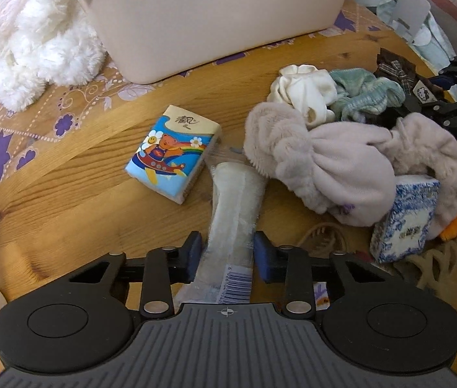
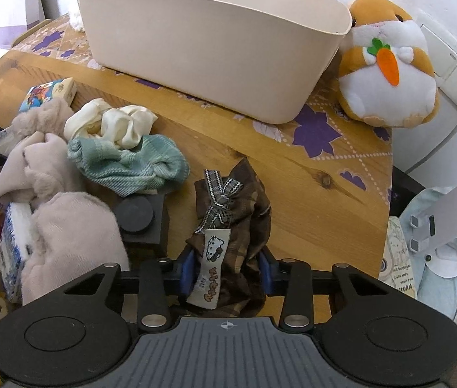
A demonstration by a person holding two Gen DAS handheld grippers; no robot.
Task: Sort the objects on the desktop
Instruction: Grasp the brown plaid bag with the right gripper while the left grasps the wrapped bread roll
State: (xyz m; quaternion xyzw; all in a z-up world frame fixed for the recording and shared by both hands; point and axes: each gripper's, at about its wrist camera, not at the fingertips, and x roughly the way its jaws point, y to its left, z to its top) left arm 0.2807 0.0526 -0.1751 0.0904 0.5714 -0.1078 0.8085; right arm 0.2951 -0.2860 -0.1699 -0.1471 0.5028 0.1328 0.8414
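Pickup stage, by the looks of it: the left tool (image 1: 227, 253) is clamped on a white wrapped pad (image 1: 233, 207) and the right tool (image 2: 225, 270) on a brown scrunchie (image 2: 238, 223), both lying on the worktop (image 2: 309, 174). Next, both probably get lifted and carried to the beige bin (image 2: 215, 61) just behind.

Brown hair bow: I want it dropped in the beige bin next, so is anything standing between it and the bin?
Nothing visible. Bare table lies between the brown bow and the bin; the green scrunchie sits off to the left.
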